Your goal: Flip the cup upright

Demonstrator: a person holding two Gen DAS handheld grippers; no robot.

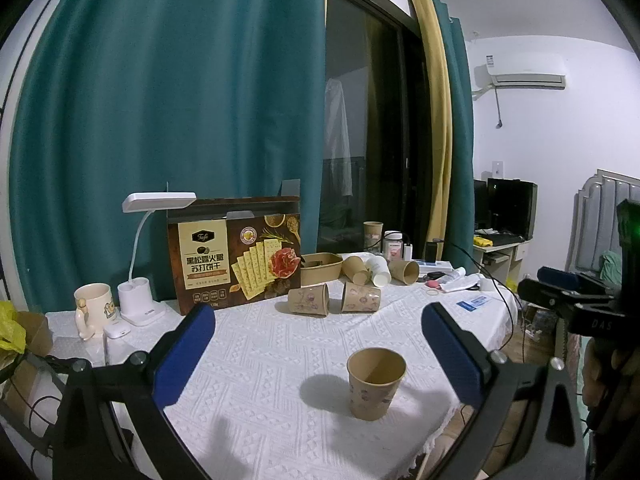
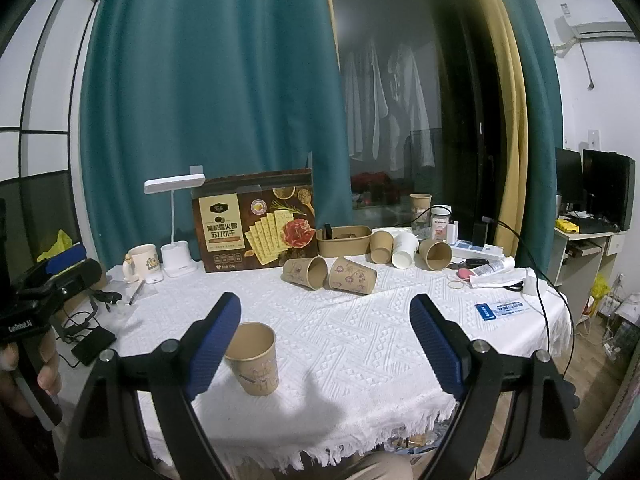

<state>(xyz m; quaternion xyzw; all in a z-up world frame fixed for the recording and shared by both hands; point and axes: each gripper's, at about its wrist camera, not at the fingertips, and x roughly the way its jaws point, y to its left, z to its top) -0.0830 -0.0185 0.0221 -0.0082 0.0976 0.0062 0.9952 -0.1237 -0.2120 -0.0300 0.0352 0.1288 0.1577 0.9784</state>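
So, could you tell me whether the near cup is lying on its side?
No, the near cup stands upright on the tablecloth, its open mouth facing up.

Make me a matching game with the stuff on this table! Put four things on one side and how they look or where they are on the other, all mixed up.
Things:
1. near paper cup
2. flowered cup
3. desk lamp
4. cracker box

Descriptions:
A. white, with a bent neck
B. lying on its side
C. standing upright, mouth up
D. brown, standing in front of the green curtain

Pairs: 1-C, 2-B, 3-A, 4-D
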